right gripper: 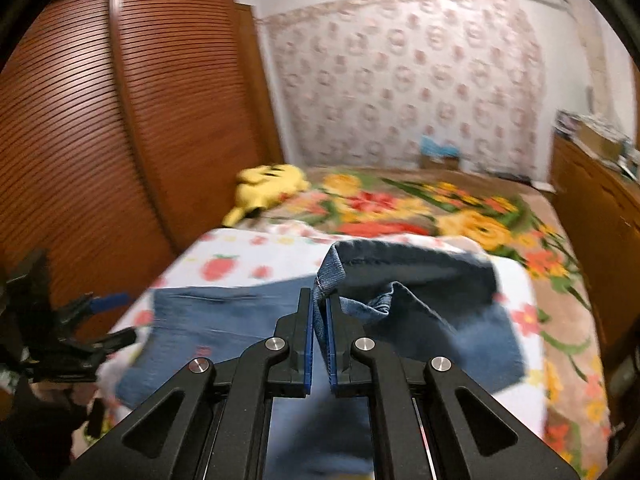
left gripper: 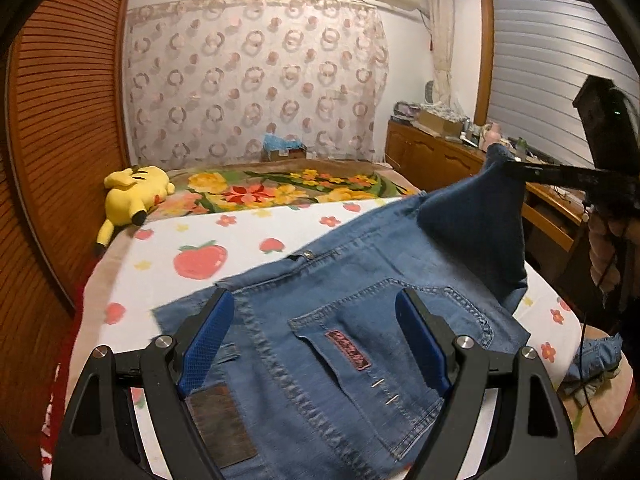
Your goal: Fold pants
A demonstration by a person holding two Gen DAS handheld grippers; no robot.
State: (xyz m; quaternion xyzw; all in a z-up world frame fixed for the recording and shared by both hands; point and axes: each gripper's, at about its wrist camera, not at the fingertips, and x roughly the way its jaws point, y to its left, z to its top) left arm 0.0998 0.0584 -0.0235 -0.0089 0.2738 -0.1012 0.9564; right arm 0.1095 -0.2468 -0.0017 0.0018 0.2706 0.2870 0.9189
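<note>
Pinching a jeans (right gripper: 224,316) hem, the right claw (right gripper: 319,320) holds it aloft; the waistband lies at nine o'clock, under the spread left claw (left gripper: 316,344).

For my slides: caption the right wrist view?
Right tongs shut on the jeans, lifting a fold above the bed.

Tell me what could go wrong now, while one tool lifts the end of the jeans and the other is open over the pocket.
1. The right tool pinches only a thin edge of the jeans, so the cloth may slip out.
2. The left tool stands open and holds nothing, so the waist part may drag across the sheet.
3. The lifted leg sags, so the fold may land crooked.
</note>
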